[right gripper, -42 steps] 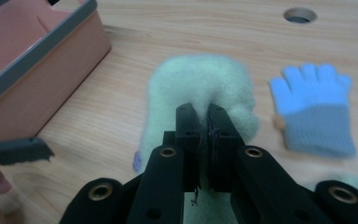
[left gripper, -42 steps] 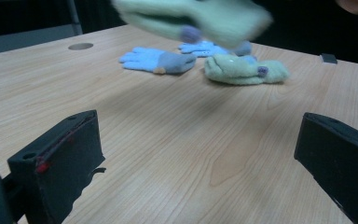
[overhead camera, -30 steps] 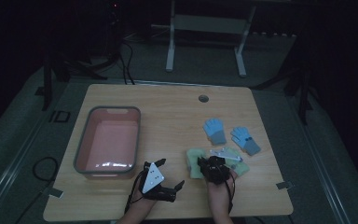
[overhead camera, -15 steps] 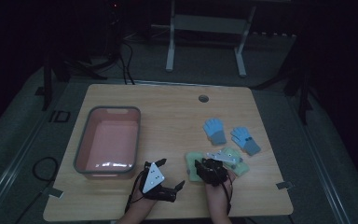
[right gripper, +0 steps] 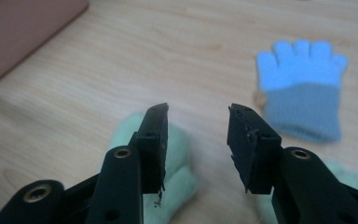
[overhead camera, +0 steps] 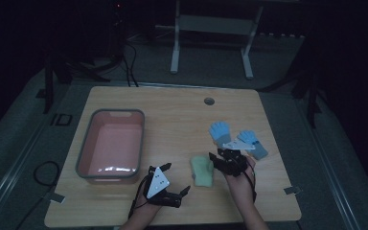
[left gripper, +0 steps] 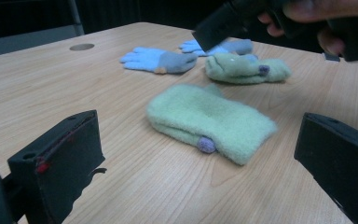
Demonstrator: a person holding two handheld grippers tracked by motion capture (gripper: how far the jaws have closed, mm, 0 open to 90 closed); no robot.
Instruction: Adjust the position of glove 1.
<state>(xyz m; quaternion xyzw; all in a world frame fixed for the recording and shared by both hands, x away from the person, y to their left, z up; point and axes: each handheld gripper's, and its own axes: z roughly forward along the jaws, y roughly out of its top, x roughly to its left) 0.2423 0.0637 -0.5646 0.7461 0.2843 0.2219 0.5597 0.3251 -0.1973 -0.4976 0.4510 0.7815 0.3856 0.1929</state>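
Two green mittens lie at the table's front middle: the nearer mitten [overhead camera: 202, 170] [left gripper: 209, 119] flat, the farther mitten [left gripper: 244, 67] just beyond it. Two blue gloves [overhead camera: 219, 130] [overhead camera: 251, 141] lie behind them. My left gripper [overhead camera: 176, 178] [left gripper: 199, 129] is wide open and low over the table, facing the nearer mitten from a short way off, nothing between its jaws. My right gripper [overhead camera: 216, 163] [right gripper: 198, 114] hangs open over that mitten's [right gripper: 177, 144] right edge, holding nothing. One blue glove [right gripper: 303, 88] lies ahead of it.
A pink tub [overhead camera: 110, 143] [right gripper: 23, 28] stands on the left half of the wooden table [overhead camera: 172, 115]. A round cable hole [overhead camera: 209, 101] sits near the back edge. A metal stand's legs [overhead camera: 211, 43] rise on the floor behind the table.
My right gripper has shifted a little to the right and away from the front edge, uncovering the nearer green mitten. The left gripper has stayed put.
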